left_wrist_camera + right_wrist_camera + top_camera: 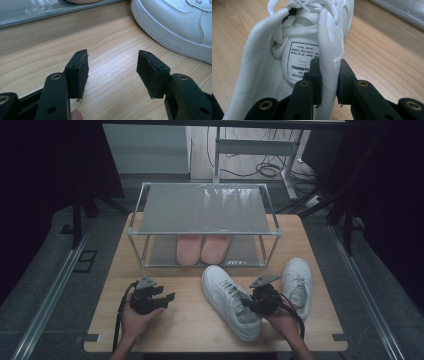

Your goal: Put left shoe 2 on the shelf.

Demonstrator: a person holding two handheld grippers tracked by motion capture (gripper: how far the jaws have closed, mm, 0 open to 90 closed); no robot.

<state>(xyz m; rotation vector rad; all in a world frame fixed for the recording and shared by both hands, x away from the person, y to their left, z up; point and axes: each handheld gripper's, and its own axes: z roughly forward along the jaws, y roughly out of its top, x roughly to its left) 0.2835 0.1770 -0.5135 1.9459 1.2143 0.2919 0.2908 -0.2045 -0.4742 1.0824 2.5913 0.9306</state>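
Note:
A white sneaker (227, 297) lies on the wooden table (190, 320), toe toward the rack. My right gripper (248, 303) is at its heel opening, shut on the sneaker's side collar (328, 62), with one jaw inside the shoe and one outside. The right gripper (329, 83) view looks into the shoe past the tongue label (299, 60). A second white sneaker (297, 284) lies to the right. My left gripper (167, 296) rests low at the front left, open with nothing between its jaws. The left gripper (112, 72) view has the sneaker's side (180, 25) at upper right.
A metal-framed shoe rack (205, 210) with two shelves stands at the table's back. A pair of pink slippers (202, 248) sits on its lower shelf (37, 12). Bare wood lies between my left gripper and the sneaker.

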